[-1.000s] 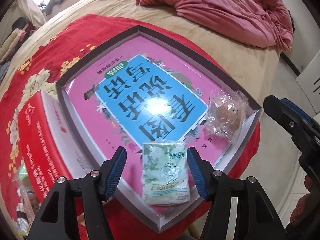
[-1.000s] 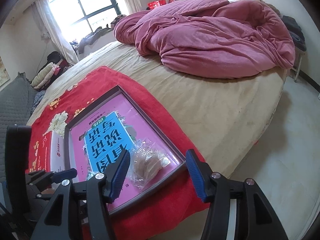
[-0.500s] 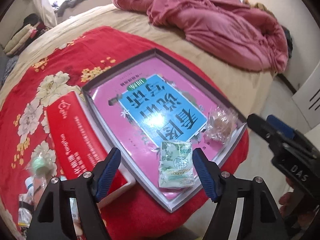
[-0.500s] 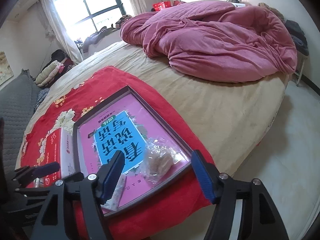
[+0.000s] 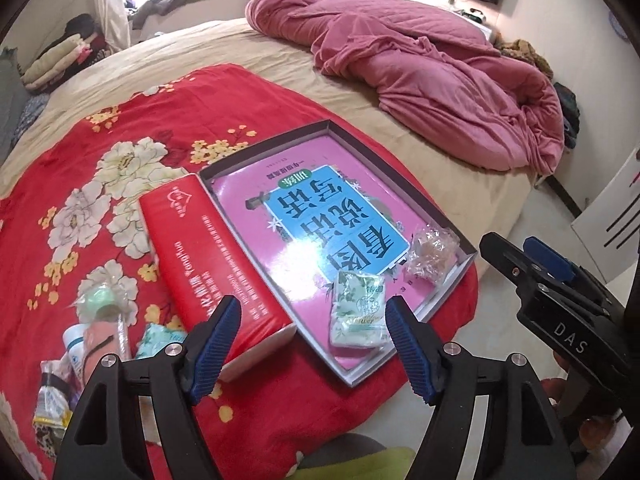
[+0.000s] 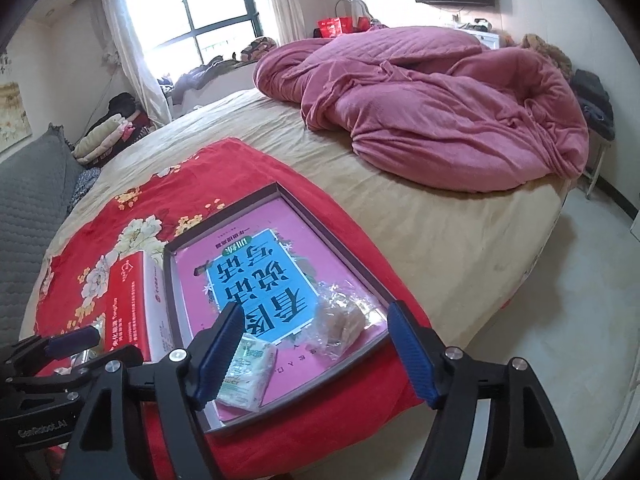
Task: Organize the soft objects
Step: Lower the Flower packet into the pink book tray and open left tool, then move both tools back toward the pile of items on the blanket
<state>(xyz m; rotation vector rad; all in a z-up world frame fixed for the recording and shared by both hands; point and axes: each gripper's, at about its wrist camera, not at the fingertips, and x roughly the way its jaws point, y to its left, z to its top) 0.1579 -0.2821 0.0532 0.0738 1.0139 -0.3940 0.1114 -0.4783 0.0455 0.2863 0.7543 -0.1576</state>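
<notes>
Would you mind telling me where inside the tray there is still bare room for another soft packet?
The tray is free across its far half, between the far rim and the clear bag. The near corner is crowded: the green tissue pack and the clear bag sit there. Left of the red box, small items clutter the red blanket.

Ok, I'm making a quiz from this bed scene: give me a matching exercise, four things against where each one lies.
Things:
1. tissue pack
2. clear bag
3. red box
4. pink duvet

Places:
A. bunched on the beige sheet at the far end of the bed
B. in the tray, at its near right corner
C. on the red floral cloth, against the tray's left side
D. in the tray, at its near edge, left of the clear bag

Pairs: 1-D, 2-B, 3-C, 4-A
</notes>
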